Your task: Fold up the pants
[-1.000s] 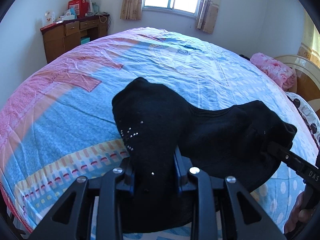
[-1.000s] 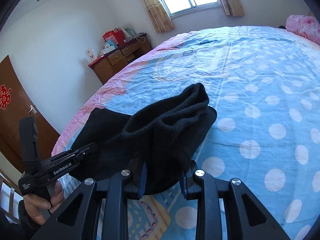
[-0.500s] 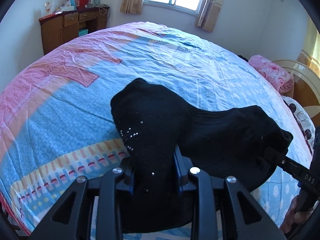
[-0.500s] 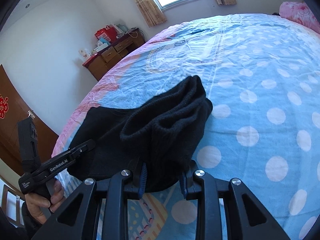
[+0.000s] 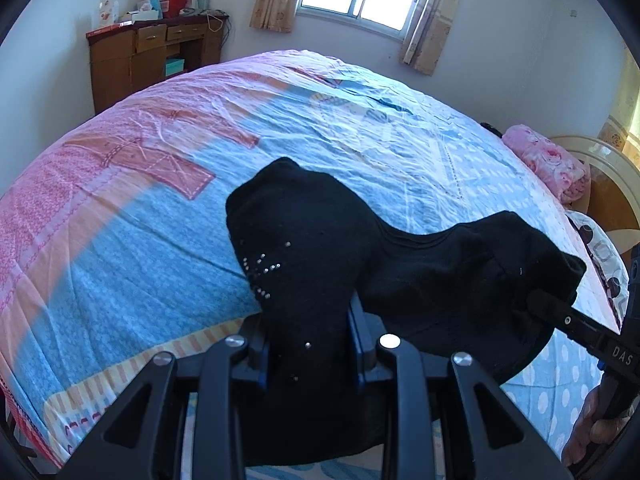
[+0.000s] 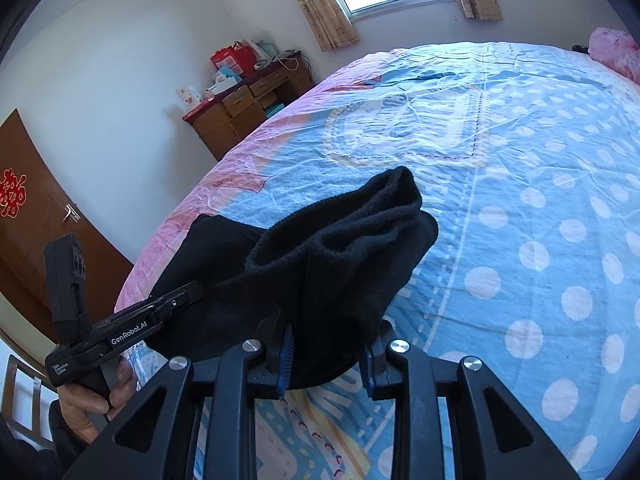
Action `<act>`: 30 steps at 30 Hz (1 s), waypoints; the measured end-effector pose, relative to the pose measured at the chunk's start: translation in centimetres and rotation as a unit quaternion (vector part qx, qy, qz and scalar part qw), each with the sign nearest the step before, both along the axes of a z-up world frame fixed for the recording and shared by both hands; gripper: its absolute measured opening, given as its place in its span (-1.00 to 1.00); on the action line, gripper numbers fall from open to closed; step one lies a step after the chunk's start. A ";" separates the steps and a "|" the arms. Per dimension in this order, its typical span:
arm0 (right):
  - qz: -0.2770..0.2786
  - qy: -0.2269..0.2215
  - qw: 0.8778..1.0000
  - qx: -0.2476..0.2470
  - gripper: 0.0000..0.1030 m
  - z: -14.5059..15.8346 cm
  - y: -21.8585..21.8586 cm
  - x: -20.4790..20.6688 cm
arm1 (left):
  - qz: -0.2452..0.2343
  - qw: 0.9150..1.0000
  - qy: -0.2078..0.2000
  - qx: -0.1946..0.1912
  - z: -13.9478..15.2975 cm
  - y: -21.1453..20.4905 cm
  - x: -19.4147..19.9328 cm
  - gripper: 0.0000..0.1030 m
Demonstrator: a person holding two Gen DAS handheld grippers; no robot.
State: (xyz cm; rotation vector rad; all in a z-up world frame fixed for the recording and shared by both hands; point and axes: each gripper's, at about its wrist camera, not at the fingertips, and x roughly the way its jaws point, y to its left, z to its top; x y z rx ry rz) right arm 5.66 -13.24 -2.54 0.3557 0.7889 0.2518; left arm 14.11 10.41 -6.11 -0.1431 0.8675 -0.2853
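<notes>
Left wrist view: left claw (image 5: 310, 344) pinching black pants (image 5: 320, 256), right claw (image 6: 326, 354) pinching the other end, both above the bed (image 5: 120, 220). Best kept taut and level while lowering.

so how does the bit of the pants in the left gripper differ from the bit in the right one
The left gripper clamps a smooth part of the black pants dotted with silver studs. The right gripper clamps a thicker ribbed band, bunched, with no studs. Both bits are black, pinched between shut jaws and held over the bed.
</notes>
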 end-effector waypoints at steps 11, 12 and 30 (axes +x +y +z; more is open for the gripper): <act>0.013 -0.009 0.999 -0.034 -0.46 2.3 0.2 2.5 | 0.008 1.000 -0.021 -0.002 2.0 0.1 2.6 -0.42; 0.018 -0.013 0.999 -0.040 -0.46 2.7 0.6 3.1 | 0.014 1.000 -0.025 0.000 2.2 0.4 2.9 -0.42; 0.099 -0.016 0.994 0.035 -0.46 -2.1 8.7 12.0 | 0.145 0.988 -0.030 0.053 0.7 8.8 4.1 -0.42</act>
